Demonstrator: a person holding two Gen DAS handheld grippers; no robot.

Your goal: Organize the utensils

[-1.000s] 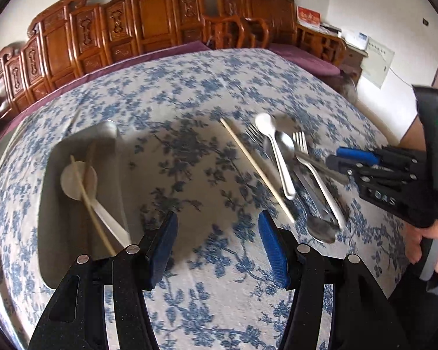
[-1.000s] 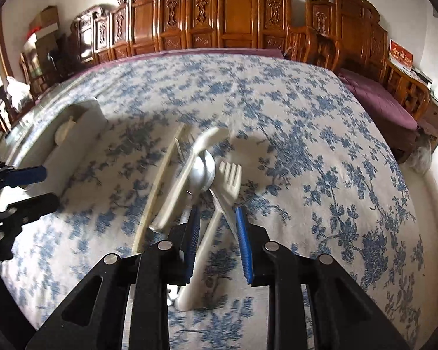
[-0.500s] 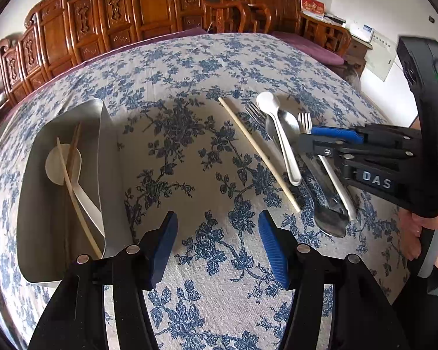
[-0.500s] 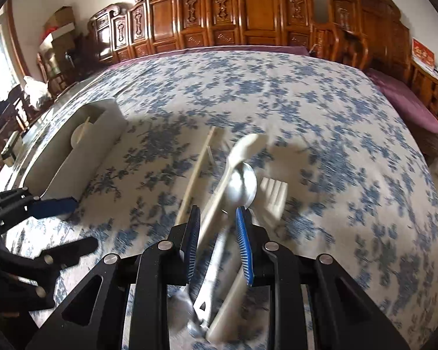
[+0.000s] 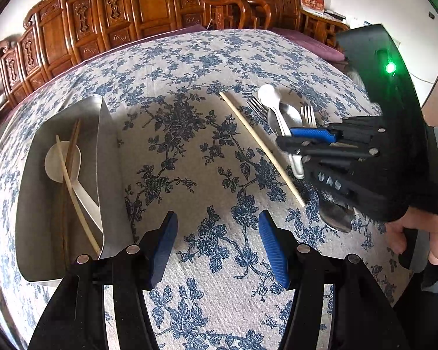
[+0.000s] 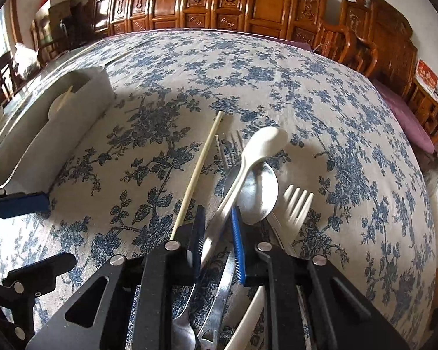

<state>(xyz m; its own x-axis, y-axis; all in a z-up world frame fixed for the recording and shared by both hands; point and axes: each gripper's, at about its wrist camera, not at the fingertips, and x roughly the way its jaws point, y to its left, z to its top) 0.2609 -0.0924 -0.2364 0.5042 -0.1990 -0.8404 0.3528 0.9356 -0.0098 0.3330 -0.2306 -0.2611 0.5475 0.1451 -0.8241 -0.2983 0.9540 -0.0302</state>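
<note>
Loose utensils lie on the blue-flowered tablecloth: a white spoon [image 6: 265, 141], a metal spoon [image 6: 258, 192], a white fork [image 6: 297, 204], a metal fork [image 6: 229, 145] and a pale chopstick [image 6: 195, 175]. My right gripper [image 6: 217, 213] is closing its jaws on the white spoon's handle, which runs between the blue pads. From the left wrist, the right gripper [image 5: 284, 138] hangs over the pile with the white handle poking out below it. My left gripper [image 5: 219, 242] stands open and holds nothing, above bare cloth beside the metal tray [image 5: 100, 145].
The tray holds a white spoon [image 5: 62, 160] and chopsticks [image 5: 73, 186]. A metal knife [image 6: 216, 300] and more handles lie under the right gripper. Carved wooden chairs [image 5: 149, 8] ring the far side of the table. A hand [image 5: 423, 239] holds the right gripper's grip.
The right gripper has come in over the utensil pile, and its jaws have narrowed around the white spoon's handle. The left gripper has stayed open near the tray.
</note>
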